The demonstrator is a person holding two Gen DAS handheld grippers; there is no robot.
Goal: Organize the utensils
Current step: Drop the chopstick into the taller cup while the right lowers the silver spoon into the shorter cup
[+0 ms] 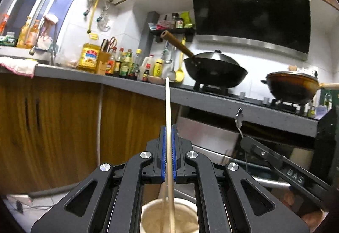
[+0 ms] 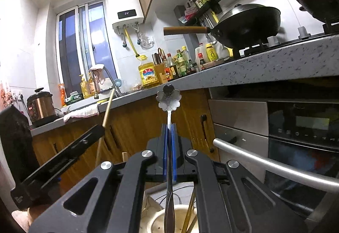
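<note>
The left gripper (image 1: 168,133) had its blue-padded fingers (image 1: 162,148) pressed together on a pale wooden chopstick (image 1: 167,105), which ran up between the pads and stood well clear of their tips. The lower end of that chopstick dropped behind the gripper body toward a cream-coloured holder (image 1: 152,214) directly below, where a second pale stick leaned beside it.

The right gripper (image 2: 169,129) likewise had its fingers (image 2: 173,148) clamped tight, on the thin stem of a metal spoon (image 2: 169,97) whose flower-shaped end rose above the fingertips. The spoon's wider, darker lower part hung down over the rim of the holder (image 2: 156,222), next to a golden utensil whose kind could not be told.

In the right wrist view the left gripper (image 2: 99,130) appeared at the left, its chopstick (image 2: 109,105) tilted upward.

Beyond both tools ran a grey countertop (image 1: 118,82) carrying bottles, a yellow oil jug (image 1: 88,58) and a black wok (image 1: 214,69) on the hob, with wooden cabinet doors (image 1: 53,127) beneath and an oven (image 2: 296,137) to the right.
</note>
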